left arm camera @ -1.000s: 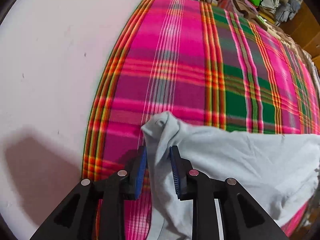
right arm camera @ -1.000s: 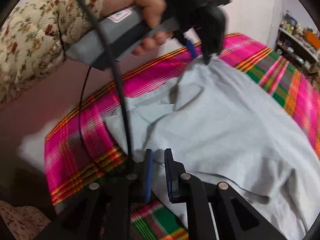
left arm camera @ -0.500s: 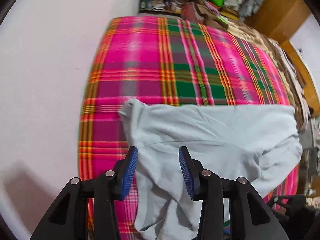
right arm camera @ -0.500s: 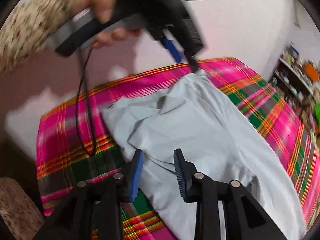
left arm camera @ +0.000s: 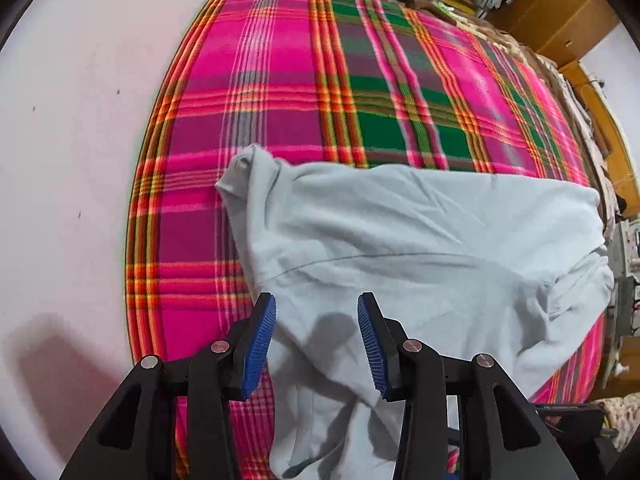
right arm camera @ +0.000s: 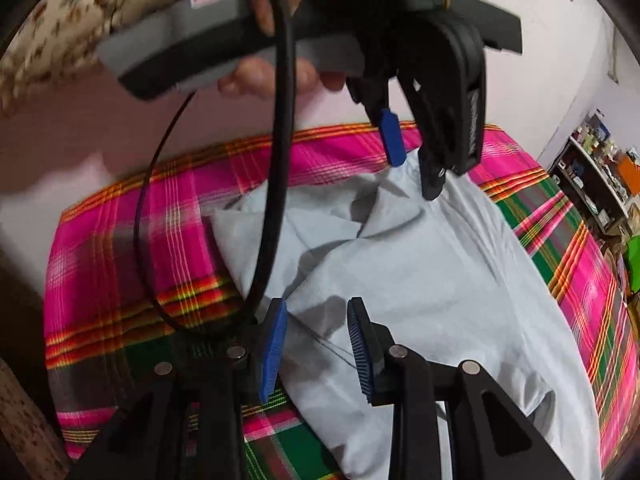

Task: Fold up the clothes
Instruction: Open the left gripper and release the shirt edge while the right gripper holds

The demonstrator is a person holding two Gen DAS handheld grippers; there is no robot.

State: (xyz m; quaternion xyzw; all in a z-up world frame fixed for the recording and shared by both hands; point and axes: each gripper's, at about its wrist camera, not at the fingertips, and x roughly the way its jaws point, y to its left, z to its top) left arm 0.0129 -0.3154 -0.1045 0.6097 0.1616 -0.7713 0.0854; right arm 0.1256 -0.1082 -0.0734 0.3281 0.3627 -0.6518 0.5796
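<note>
A pale grey garment (left arm camera: 400, 248) lies spread and partly folded on a pink and green plaid blanket (left arm camera: 360, 100). It also shows in the right wrist view (right arm camera: 420, 280). My left gripper (left arm camera: 316, 344) is open and empty, hovering over the garment's near edge. In the right wrist view the left gripper (right arm camera: 412, 168) hangs just above the garment's far corner, jaws apart. My right gripper (right arm camera: 316, 348) is open and empty above the garment's near edge, over a dark seam line.
A pale wall (left arm camera: 80, 120) borders the blanket's left side. Cluttered shelves (right arm camera: 600, 176) stand beyond the blanket's far end. A wooden cabinet (left arm camera: 560, 8) is at the far right. A black cable (right arm camera: 276, 160) hangs from the left gripper across the right wrist view.
Both grippers were shut on the garment a second ago. They have opened, let the cloth drop flat onto the blanket, and pulled back slightly above it.
</note>
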